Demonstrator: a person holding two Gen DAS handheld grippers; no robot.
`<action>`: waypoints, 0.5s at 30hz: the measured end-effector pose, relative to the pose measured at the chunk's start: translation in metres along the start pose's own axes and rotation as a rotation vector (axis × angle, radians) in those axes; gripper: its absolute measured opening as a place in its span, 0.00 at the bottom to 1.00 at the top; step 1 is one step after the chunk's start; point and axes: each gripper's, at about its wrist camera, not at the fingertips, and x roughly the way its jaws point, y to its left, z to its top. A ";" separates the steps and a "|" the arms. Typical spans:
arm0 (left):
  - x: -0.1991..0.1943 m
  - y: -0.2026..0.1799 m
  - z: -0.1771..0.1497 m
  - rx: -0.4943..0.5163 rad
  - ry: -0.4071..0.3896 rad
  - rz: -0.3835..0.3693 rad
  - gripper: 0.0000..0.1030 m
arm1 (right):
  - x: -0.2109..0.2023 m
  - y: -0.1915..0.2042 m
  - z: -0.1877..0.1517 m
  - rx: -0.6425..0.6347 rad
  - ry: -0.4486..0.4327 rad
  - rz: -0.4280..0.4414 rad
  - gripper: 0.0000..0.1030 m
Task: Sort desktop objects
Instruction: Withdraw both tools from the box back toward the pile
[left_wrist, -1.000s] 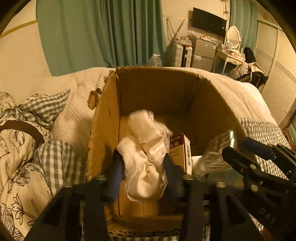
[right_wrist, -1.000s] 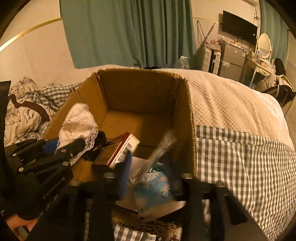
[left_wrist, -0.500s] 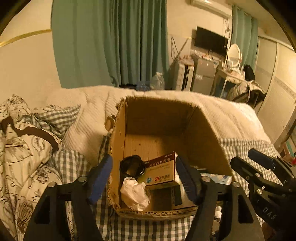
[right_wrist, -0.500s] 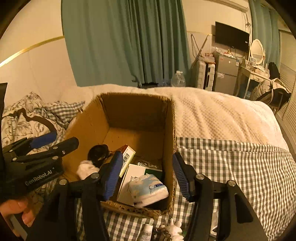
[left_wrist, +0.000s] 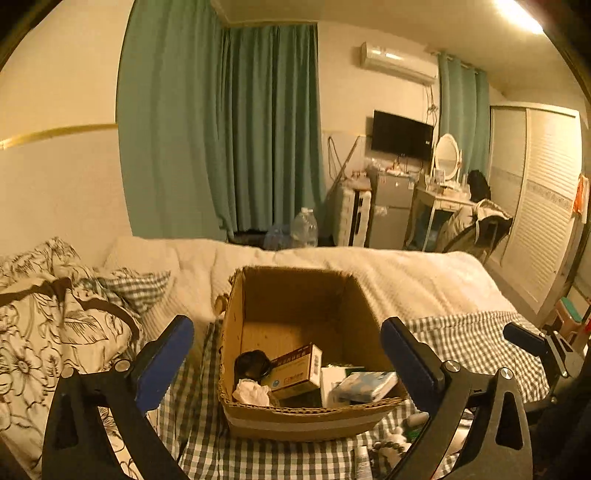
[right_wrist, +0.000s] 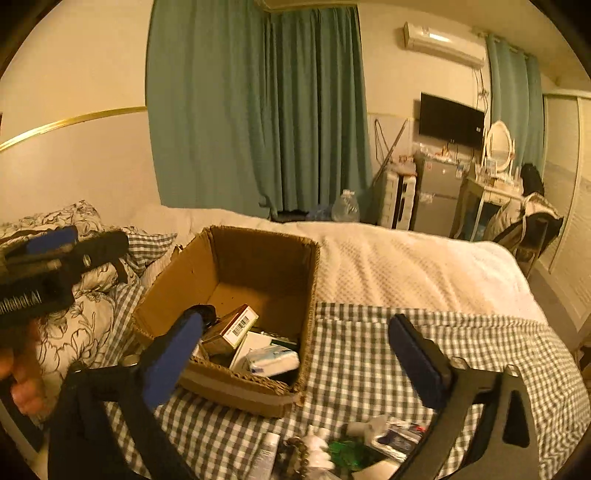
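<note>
Cardboard box sat open-topped on the checked bedspread of the bed, and both tools hung above and short of it. Left hand-held gripper had its blue-padded jaws opening wide, one to either side of the box in its own view, nothing pinched between them and neither pad touching the cardboard. Right hand-held gripper was likewise opening, its jaws spread with nothing clamped; the box lay ahead of it and towards its left finger, which overlapped the box's near left corner in that view. Inside the box lay a crumpled white cloth at the near left corner, a dark round item behind it, a brown-and-white carton leaning in the middle, and a white-and-blue packet to the right. Small loose items, among them a tube and something green, lay on the bedspread just in front of the box, below the right tool.
</note>
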 end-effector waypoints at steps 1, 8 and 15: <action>-0.005 -0.004 0.001 0.001 -0.007 0.000 1.00 | -0.006 -0.002 -0.001 -0.005 -0.008 -0.004 0.99; -0.022 -0.025 -0.009 0.014 -0.021 0.000 1.00 | -0.035 -0.022 -0.003 -0.011 -0.044 -0.032 0.99; -0.024 -0.042 -0.036 0.019 0.001 0.007 1.00 | -0.050 -0.062 -0.005 0.054 -0.056 -0.032 1.00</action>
